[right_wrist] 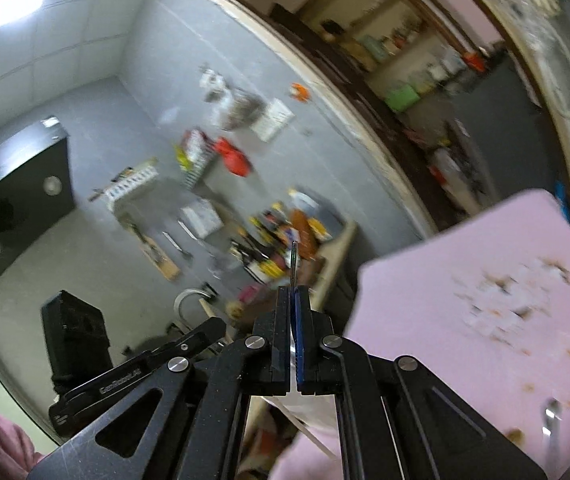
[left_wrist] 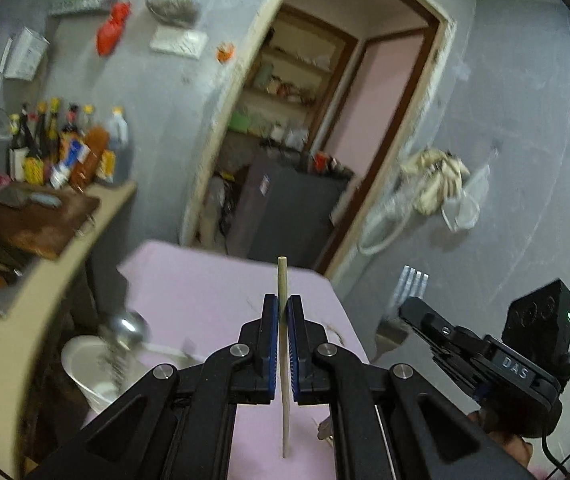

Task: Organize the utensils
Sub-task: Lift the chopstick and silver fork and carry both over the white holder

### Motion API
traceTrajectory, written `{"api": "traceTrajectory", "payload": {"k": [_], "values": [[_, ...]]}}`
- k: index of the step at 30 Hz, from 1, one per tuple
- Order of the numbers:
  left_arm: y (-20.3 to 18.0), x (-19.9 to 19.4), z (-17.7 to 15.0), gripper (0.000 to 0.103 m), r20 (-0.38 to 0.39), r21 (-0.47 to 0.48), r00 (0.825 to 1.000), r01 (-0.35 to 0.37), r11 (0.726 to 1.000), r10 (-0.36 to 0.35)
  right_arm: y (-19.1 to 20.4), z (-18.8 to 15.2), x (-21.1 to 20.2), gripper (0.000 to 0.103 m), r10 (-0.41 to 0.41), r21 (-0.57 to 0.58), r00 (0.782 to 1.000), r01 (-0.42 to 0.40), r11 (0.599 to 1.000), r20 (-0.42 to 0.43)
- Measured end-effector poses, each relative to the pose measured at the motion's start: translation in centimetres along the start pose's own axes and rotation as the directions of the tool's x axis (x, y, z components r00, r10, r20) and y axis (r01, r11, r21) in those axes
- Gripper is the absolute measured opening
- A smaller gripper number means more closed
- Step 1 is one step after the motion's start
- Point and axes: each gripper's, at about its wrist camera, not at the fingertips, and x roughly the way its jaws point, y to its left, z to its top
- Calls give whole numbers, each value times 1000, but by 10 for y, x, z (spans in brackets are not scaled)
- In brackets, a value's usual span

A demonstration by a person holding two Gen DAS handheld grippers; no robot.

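Gripping a thin wooden chopstick (left_wrist: 284, 360), the left tool (left_wrist: 284, 308) is clenched on it between blue ribbed pads; the pale, round stick runs lengthwise through the jaws, its blunt tip poking out past the fingertips and its other end reaching back under the tool body. To its right in the left wrist view, the right tool (left_wrist: 407, 305) is clenched on a metal fork (left_wrist: 411, 286), whose four shiny tines stand up just beyond the fingertips. In the right wrist view the right tool (right_wrist: 293, 292) shows that fork (right_wrist: 293, 264) edge-on as a thin dark sliver rising from between its pads. Below both tools lies the table (left_wrist: 205, 292), covered in smooth pink cloth with a straight far edge and a corner at the left; the cloth carries brownish stains in the right wrist view. A steel spoon (left_wrist: 127, 330) rests at the table's left edge, blurred, beside a white bucket (left_wrist: 85, 364) on the floor. Left of that runs a beige kitchen counter (left_wrist: 25, 312) crowded with bottles (left_wrist: 69, 148) and a dark cutting board (left_wrist: 33, 216). Grey tiled walls and an open doorway (left_wrist: 317, 128) stand behind, well apart from both tools.
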Motion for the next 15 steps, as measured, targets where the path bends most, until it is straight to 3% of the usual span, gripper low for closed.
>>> {"api": "traceTrajectory", "payload": {"k": [8,15], "values": [[66,-24,38,5,94,-17,992,-80,997,82,47,0,47,2,52,-74,997,-49,996,48],[109,-7,31,5,107,-3,982,-159,987,159,44,-16,85,2,-11,-113,998,18,993,61]]}}
